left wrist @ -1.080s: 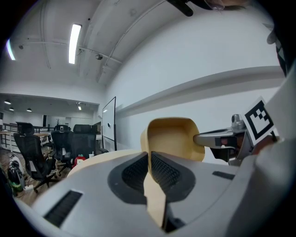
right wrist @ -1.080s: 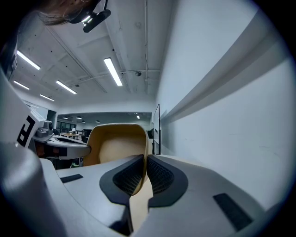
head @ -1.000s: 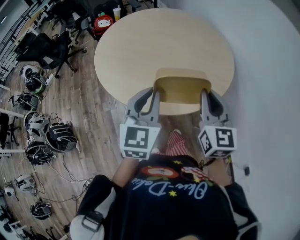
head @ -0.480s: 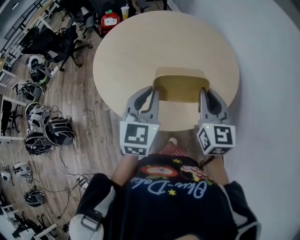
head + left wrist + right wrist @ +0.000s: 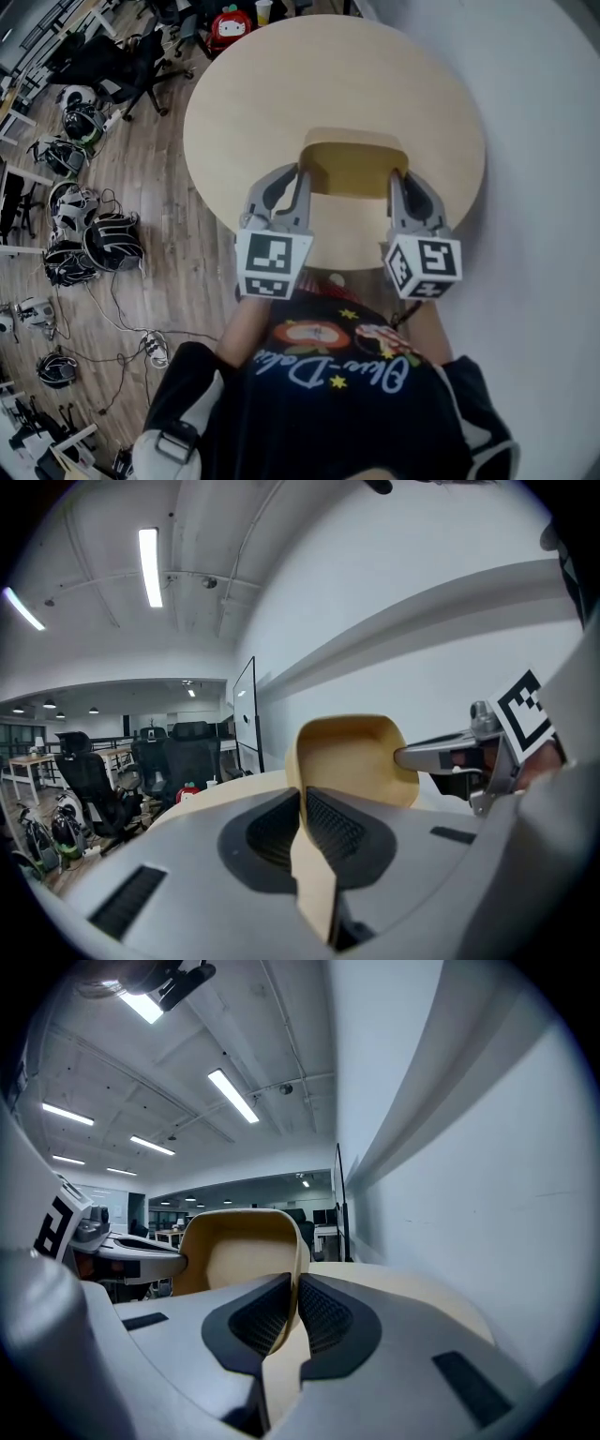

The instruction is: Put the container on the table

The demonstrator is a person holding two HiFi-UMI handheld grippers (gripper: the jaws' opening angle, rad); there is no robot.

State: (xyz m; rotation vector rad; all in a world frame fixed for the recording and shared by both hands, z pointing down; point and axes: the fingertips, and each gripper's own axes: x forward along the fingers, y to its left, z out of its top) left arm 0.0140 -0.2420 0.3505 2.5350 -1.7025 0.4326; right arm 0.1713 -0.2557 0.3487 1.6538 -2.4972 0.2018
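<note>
A tan, open-topped container (image 5: 353, 166) hangs over the near half of the round wooden table (image 5: 281, 84). My left gripper (image 5: 302, 178) is shut on the container's left wall, and my right gripper (image 5: 397, 183) is shut on its right wall. In the left gripper view the thin tan wall (image 5: 312, 855) runs between the dark pads (image 5: 333, 827), with the container's hollow (image 5: 352, 757) beyond. In the right gripper view the container's wall (image 5: 281, 1354) is pinched the same way between the pads (image 5: 323, 1321). Whether the container's bottom touches the table cannot be told.
A white wall (image 5: 534, 141) runs close along the table's right side. Black office chairs (image 5: 112, 66) and several helmets with cables (image 5: 84, 244) lie on the wooden floor to the left. A red toy (image 5: 230, 23) and a cup (image 5: 262, 11) sit beyond the table's far edge.
Both grippers have carried the container forward, from the table's near edge to further over the tabletop, and the view has shifted with them.
</note>
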